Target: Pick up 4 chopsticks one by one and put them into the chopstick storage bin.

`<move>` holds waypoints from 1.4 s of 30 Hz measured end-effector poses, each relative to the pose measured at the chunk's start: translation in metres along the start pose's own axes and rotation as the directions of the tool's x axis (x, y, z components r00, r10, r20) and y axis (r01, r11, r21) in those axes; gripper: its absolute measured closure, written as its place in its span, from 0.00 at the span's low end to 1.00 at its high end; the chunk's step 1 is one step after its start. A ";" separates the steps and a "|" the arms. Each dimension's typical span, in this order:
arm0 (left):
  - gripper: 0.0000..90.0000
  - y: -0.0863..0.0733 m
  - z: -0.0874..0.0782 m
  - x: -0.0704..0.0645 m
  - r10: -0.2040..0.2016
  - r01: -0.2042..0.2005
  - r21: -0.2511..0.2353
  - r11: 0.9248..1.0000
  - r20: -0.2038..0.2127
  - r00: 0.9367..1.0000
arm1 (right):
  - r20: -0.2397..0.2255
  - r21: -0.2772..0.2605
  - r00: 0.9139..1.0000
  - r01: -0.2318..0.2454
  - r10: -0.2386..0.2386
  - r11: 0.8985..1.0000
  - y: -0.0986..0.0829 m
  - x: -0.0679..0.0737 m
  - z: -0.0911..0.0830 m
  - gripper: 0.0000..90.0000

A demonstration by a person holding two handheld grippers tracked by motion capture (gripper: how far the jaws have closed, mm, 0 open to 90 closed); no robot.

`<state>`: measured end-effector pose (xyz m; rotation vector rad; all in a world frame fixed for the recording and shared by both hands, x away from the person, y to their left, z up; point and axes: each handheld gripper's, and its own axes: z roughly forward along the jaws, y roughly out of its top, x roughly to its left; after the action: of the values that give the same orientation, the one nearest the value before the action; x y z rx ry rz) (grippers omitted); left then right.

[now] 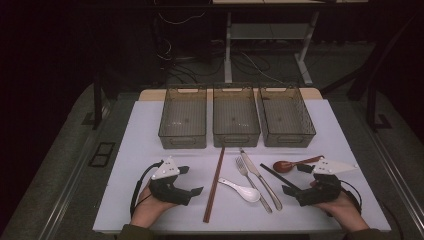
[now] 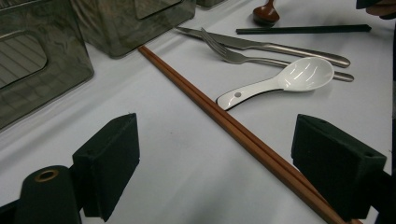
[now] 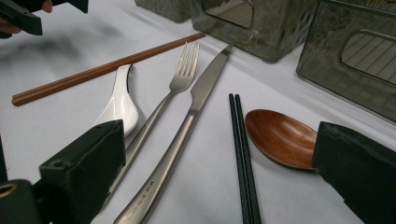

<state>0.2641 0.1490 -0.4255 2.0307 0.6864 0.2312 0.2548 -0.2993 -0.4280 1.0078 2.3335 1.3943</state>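
The left gripper (image 1: 190, 180) rests at the near left of the white bench (image 1: 140, 150), its fingers (image 2: 109, 163) spread wide and holding nothing. Just to its right lie the brown chopsticks (image 1: 214, 183), a pair lying close together and running from near the middle bin down toward the near edge; in the left gripper view they pass beside the right-hand finger, though whether they touch it cannot be told. The right gripper (image 1: 295, 181) sits at the near right, its fingers (image 3: 86, 168) also wide apart and empty. Between them in the right gripper view lie the black chopsticks (image 3: 243, 154) and the bowl of the wooden spoon (image 3: 280, 137), the spoon just beside the right-hand finger. Toward the middle of the bench are the white spoon (image 1: 242, 190), the fork (image 1: 251, 182) and the knife (image 1: 260, 177), fork and knife side by side. Three grey bins (image 1: 235, 117) stand in a row on the far side
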 end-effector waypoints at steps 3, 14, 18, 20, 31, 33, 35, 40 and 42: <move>0.24 0.002 0.001 -0.002 0.004 -0.004 0.003 1.000 0.019 1.000 | 0.002 -0.004 1.000 -0.003 0.003 1.000 0.000 -0.001 0.000 0.03; 0.57 0.007 0.008 -0.009 0.002 -0.004 0.021 1.000 0.079 0.997 | -0.002 0.002 1.000 -0.004 0.004 1.000 0.000 -0.001 0.001 0.03; 0.63 0.009 0.011 -0.013 0.012 -0.015 0.040 0.999 0.089 0.996 | -0.003 0.004 1.000 -0.003 0.003 1.000 0.000 -0.001 0.001 0.03; 0.63 0.010 0.015 -0.014 0.009 -0.013 0.051 0.999 0.086 0.996 | 0.000 0.006 1.000 -0.002 0.002 1.000 0.000 -0.001 0.002 0.03; 0.64 0.022 0.038 -0.007 0.006 -0.009 0.085 0.996 0.024 1.000 | 0.000 0.006 1.000 -0.001 0.001 1.000 0.000 -0.002 0.003 0.03; 0.64 0.025 0.041 -0.004 -0.002 0.001 0.080 0.997 0.009 1.000 | -0.002 0.008 1.000 0.000 0.000 1.000 0.000 -0.002 0.003 0.03; 0.64 0.029 0.045 0.000 -0.015 0.015 0.073 0.997 -0.007 1.000 | -0.003 0.009 1.000 -0.003 0.003 1.000 0.000 -0.002 0.003 0.03; 0.64 0.037 0.056 0.008 -0.034 0.037 0.075 0.996 -0.039 0.999 | -0.003 0.011 1.000 -0.001 0.001 1.000 0.000 -0.002 0.004 0.03; 0.64 0.040 0.061 0.010 -0.042 0.046 0.074 0.996 -0.049 0.998 | -0.002 0.014 1.000 -0.001 0.001 1.000 0.000 -0.002 0.005 0.03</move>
<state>0.3135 0.0941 -0.4263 2.0843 0.7787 0.2313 0.2589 -0.2977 -0.4305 1.0114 2.3480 1.3821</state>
